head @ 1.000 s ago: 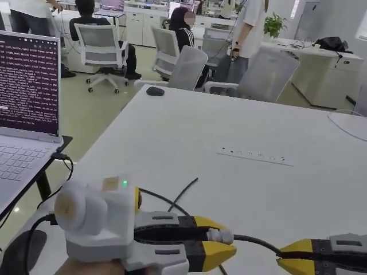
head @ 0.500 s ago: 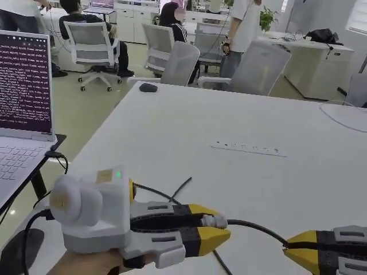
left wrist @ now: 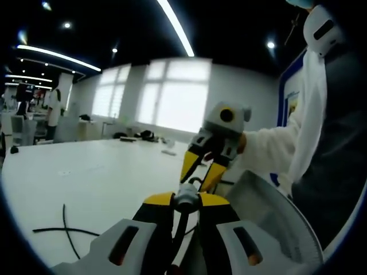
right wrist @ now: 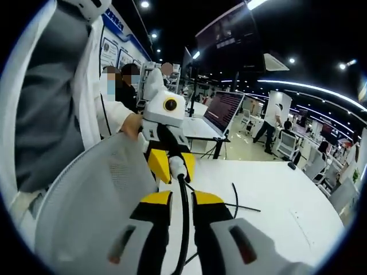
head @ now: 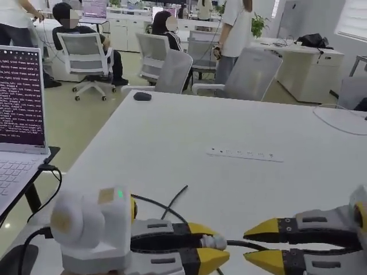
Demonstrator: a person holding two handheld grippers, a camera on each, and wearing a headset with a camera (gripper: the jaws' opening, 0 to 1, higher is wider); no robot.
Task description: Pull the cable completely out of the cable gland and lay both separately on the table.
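Cable gland (head: pixel 211 242), a small white fitting, is sitting clamped between the yellow jaw tips of the left gripper (head: pixel 221 244) at the bottom of the head view, just above the white table (head: pixel 172 132). The frame is cutting off that gripper's underside. The black cable (head: pixel 239 245) is running out of the gland to the right and passing between the jaws of the right gripper (head: pixel 253 247), which are standing well apart with neither tip touching it. This gripper's body is running off the right edge. Two thin black strands (head: pixel 172 203) are crossing on the table beyond the left gripper, and it is hard to tell whether they belong to the same cable. A laptop (head: pixel 20 109) is being cropped at the left edge, and a computer mouse (head: pixel 142 96) is lying far off. In the left gripper view the gland is showing as a grey-white knob pinched between the jaws, hiding where the cable enters it. The right gripper is facing it with jaws spread, a white sleeve (left wrist: pixel 269 150) behind it, and a mesh chair back (left wrist: pixel 275 212) is covering the lower right. In the right gripper view the cable is lying in the gap between the parted jaws and rising to the gland. How far it is reaching inside cannot be made out.
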